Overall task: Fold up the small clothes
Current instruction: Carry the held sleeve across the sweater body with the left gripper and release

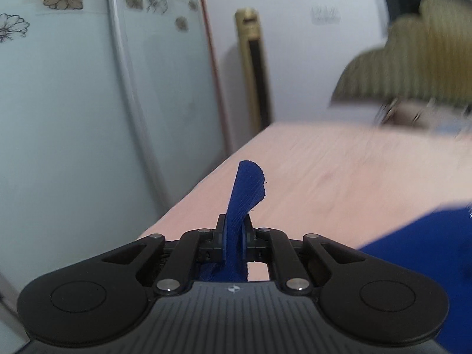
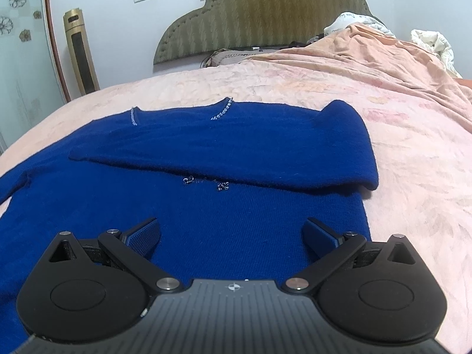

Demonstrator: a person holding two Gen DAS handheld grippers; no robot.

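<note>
A: Left gripper (image 1: pixel 234 231) is pinched tight on a strip of the blue sweater (image 1: pixel 246 194), the knit standing up between its fingers, above the left edge of the bed (image 1: pixel 339 171). Any writing?

B: Only a small emblem on the gripper body, nothing readable. The gold tower heater (image 1: pixel 253 67) has a panel on top, too blurred to read. The right half of this view is smeared by motion; the headboard (image 1: pixel 413 59) is barely a shape.

A: Over to the right gripper (image 2: pixel 233 236), fingers spread wide, hanging over the sweater's lower body.

B: The sweater (image 2: pixel 206 153) lies flat across the middle of the bed (image 2: pixel 398 147), one sleeve folded across its chest. That sleeve half covers a beaded motif. The left sleeve runs out of frame, and the hem is hidden behind the gripper
</note>
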